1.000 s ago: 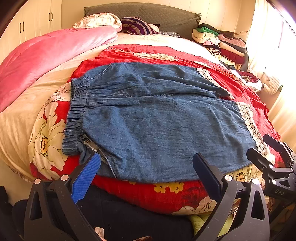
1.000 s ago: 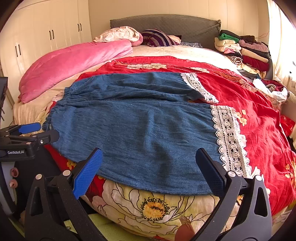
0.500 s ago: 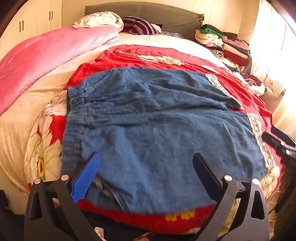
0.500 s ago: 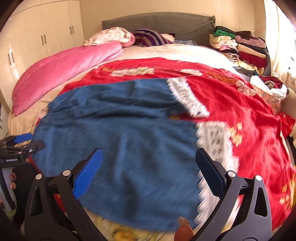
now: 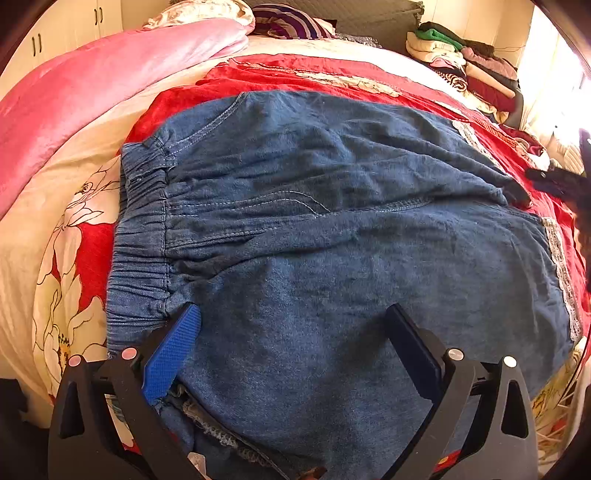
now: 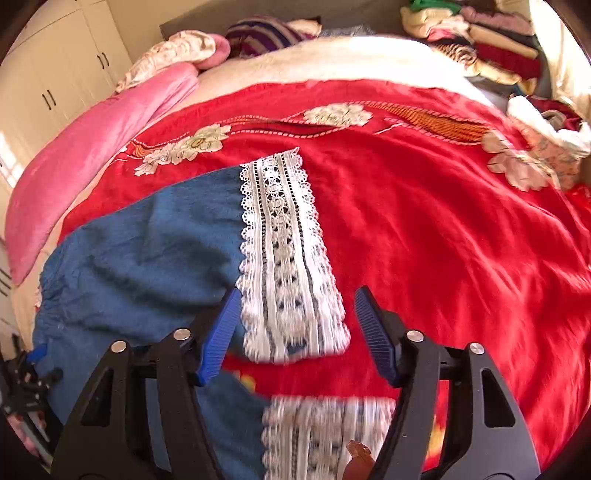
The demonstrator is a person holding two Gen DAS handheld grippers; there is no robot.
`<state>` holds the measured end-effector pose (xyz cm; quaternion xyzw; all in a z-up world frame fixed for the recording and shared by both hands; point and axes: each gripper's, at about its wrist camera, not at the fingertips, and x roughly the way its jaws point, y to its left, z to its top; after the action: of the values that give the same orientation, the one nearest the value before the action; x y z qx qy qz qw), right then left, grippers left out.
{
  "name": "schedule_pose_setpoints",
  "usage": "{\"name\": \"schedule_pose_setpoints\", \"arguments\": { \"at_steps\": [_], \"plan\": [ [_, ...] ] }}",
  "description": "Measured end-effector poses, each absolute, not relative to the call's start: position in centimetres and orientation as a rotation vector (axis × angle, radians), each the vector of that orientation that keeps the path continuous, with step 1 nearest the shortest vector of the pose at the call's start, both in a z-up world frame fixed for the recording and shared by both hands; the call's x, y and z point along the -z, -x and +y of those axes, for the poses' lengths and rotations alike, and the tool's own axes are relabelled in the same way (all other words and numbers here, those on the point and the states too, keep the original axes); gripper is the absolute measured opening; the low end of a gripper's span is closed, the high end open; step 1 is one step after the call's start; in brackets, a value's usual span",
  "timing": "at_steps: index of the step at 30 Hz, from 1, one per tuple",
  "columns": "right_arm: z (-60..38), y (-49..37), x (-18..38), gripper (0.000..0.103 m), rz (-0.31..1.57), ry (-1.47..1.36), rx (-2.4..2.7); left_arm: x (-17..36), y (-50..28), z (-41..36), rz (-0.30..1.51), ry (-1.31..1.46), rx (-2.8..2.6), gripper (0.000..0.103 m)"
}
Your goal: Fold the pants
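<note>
Blue denim pants (image 5: 314, 229) lie spread flat on the red floral bedspread (image 5: 288, 74), elastic waistband (image 5: 140, 236) at the left, white lace hems at the right. My left gripper (image 5: 291, 321) is open, low over the near leg close to the waistband, holding nothing. In the right wrist view the pants (image 6: 147, 251) fill the left side. My right gripper (image 6: 293, 306) is open, its jaws straddling the far leg's lace hem (image 6: 284, 251). The near leg's lace hem (image 6: 325, 424) shows blurred below it.
A pink quilt (image 5: 92, 81) lies along the bed's left side. Pillows (image 5: 288, 22) sit at the grey headboard. A pile of folded clothes (image 5: 469, 62) is stacked at the far right. White wardrobe doors (image 6: 62, 77) stand to the left.
Both grippers moved forward over the bed and lower. The left now hovers over the near leg by the waistband; the right moved forward to the far leg's lace hem. Both stayed open.
</note>
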<state>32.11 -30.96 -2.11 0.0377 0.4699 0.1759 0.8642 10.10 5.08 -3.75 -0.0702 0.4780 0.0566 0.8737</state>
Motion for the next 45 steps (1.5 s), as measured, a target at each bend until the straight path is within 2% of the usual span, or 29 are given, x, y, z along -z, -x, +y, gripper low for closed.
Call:
{"name": "schedule_pose_setpoints", "arguments": {
  "at_steps": [5, 6, 8, 9, 14, 16, 18, 22, 24, 27, 29, 34, 45],
  "plan": [
    [-29.9, -35.2, 4.0, 0.056, 1.044, -0.038, -0.369, 3.9, -10.2, 5.0, 1.0, 0.156, -0.115, 0.099],
    [-29.8, -35.7, 4.6, 0.042, 1.067, -0.029, -0.366, 3.9, -10.2, 5.1, 1.0, 0.158, -0.115, 0.099],
    [-29.4, -36.1, 5.8, 0.025, 1.106, -0.02, -0.412, 4.0, -10.2, 5.0, 1.0, 0.159, -0.114, 0.099],
    [-29.1, -35.9, 5.7, 0.009, 1.098, 0.001, -0.434, 4.0, -10.2, 5.0, 1.0, 0.161, -0.114, 0.099],
    [-29.1, -36.2, 3.4, 0.007, 1.009, 0.081, -0.431, 4.1, -10.1, 5.3, 1.004, 0.162, -0.116, 0.099],
    [-29.4, -36.8, 3.5, 0.007, 0.999, 0.105, -0.391, 4.2, -10.2, 5.3, 1.007, 0.163, -0.116, 0.099],
    [-29.3, -37.5, 4.7, 0.014, 1.026, 0.138, -0.371, 4.2, -10.2, 5.4, 1.009, 0.164, -0.115, 0.099],
    [-28.2, -37.0, 5.7, 0.02, 1.013, 0.22, -0.343, 4.3, -10.4, 5.6, 1.014, 0.166, -0.112, 0.099],
    [-28.9, -37.0, 4.7, 0.044, 1.014, 0.192, -0.321, 4.0, -10.3, 5.6, 1.017, 0.163, -0.108, 0.099],
    [-29.8, -36.6, 2.1, 0.055, 0.942, 0.139, -0.34, 2.0, -9.6, 6.3, 0.982, 0.227, -0.043, 0.099],
    [-30.2, -36.7, 0.7, 0.058, 0.903, 0.11, -0.348, -0.2, -9.6, 7.9, 0.913, 0.305, -0.008, 0.099],
    [-29.1, -39.5, 0.0, 0.058, 0.912, 0.08, -0.366, -3.0, -12.6, 13.3, 0.815, 0.34, -0.122, 0.099],
    [-24.4, -45.5, 3.1, 0.058, 0.996, 0.118, -0.358, 1.0, -19.5, 18.7, 0.961, 0.3, -0.289, 0.098]
  ]
}}
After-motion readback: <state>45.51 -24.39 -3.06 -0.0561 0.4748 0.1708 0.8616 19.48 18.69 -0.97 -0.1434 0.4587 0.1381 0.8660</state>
